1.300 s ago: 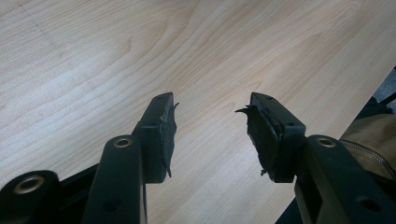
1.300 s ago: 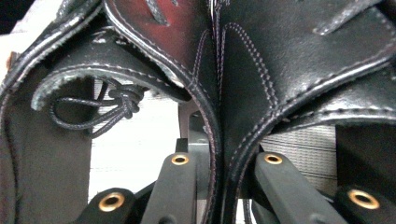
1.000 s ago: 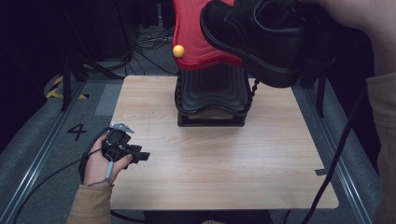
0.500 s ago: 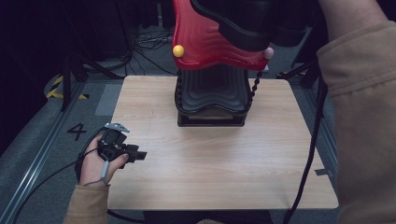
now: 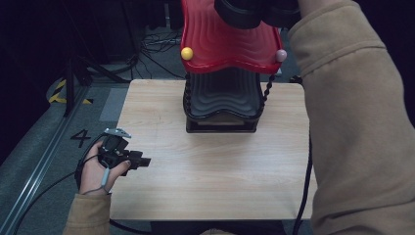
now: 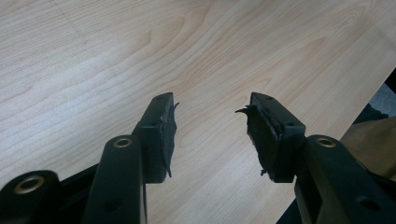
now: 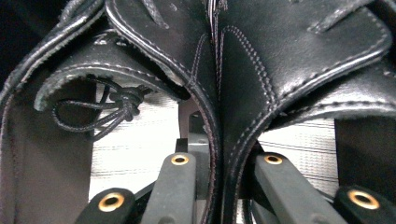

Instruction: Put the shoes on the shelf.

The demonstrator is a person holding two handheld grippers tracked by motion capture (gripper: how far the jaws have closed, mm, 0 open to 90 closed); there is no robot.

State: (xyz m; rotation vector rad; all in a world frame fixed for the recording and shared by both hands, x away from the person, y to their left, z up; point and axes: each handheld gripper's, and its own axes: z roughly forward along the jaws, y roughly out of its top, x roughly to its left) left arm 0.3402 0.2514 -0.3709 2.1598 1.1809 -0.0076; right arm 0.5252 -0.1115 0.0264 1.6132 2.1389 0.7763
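Two black leather shoes (image 7: 261,60) sit side by side with their adjoining walls pinched between the jaws of my right gripper (image 7: 219,156); a knotted lace (image 7: 109,109) hangs in the left shoe. From above, the shoes (image 5: 254,10) hang over the red wavy top shelf (image 5: 225,44) of a small rack, whose black lower shelf (image 5: 222,98) stands on the wooden table (image 5: 210,171). My left gripper (image 5: 145,161) rests at the table's left edge, held level. Its jaws (image 6: 210,107) stand open over bare wood with nothing between them.
A person's tan sleeve (image 5: 362,127) covers the right side of the table. A yellow ball (image 5: 186,53) and a pink ball (image 5: 281,55) mark the red shelf's front corners. Cables and a floor rail (image 5: 39,171) lie to the left of the table.
The right arm has carried the shoes left and farther away, from beside the rack's right to above the red shelf; its sleeve now covers more of the table. The left hand has stayed put.
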